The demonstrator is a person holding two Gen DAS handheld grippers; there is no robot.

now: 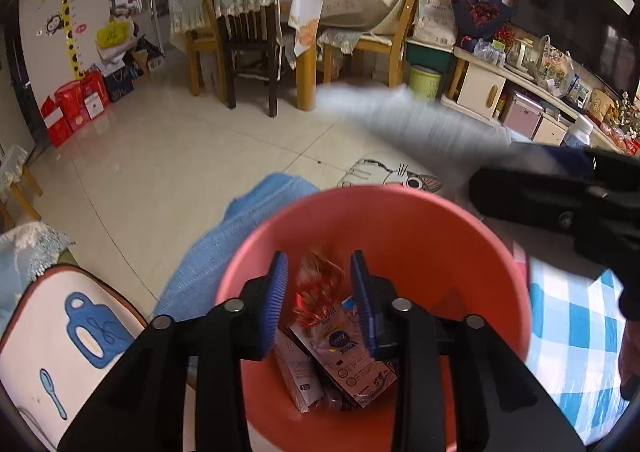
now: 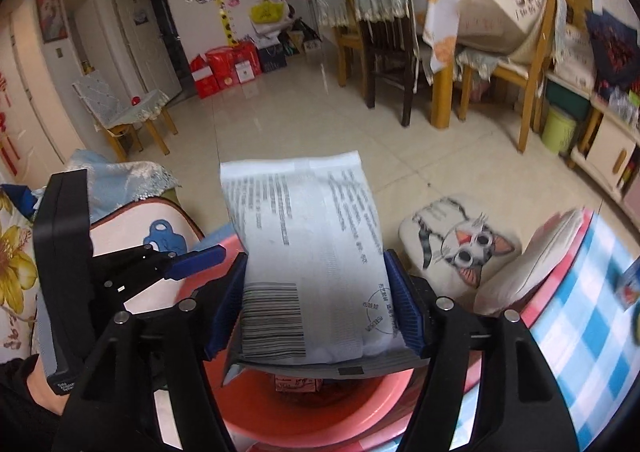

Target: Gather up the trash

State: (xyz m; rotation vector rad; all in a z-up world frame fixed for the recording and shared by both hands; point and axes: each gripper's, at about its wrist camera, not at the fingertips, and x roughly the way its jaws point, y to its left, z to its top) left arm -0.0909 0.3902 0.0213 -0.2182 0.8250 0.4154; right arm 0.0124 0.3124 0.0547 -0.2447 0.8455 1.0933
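A pink bin (image 1: 440,244) stands right below both grippers, with several flat snack packets (image 1: 352,356) lying in its bottom. My left gripper (image 1: 319,258) hangs over it with its jaws apart. A red crinkled wrapper (image 1: 320,284), blurred, is between the blue pads and touches neither. In the right wrist view my right gripper (image 2: 316,256) is shut on a white packet (image 2: 308,244) with a barcode, above the bin (image 2: 280,412). The pads (image 2: 404,312) press on both of its edges. The left gripper (image 2: 188,264) shows at the left there. The right gripper (image 1: 560,195) shows at the right of the left wrist view.
A blue-and-white checked cloth (image 2: 580,332) lies to the right of the bin. A cat-print cushion (image 2: 460,248) lies beyond it on the tile floor. A blue knitted cloth (image 1: 224,252) and a white cushion (image 1: 60,332) are at the left. Wooden chairs (image 2: 384,51) stand at the back.
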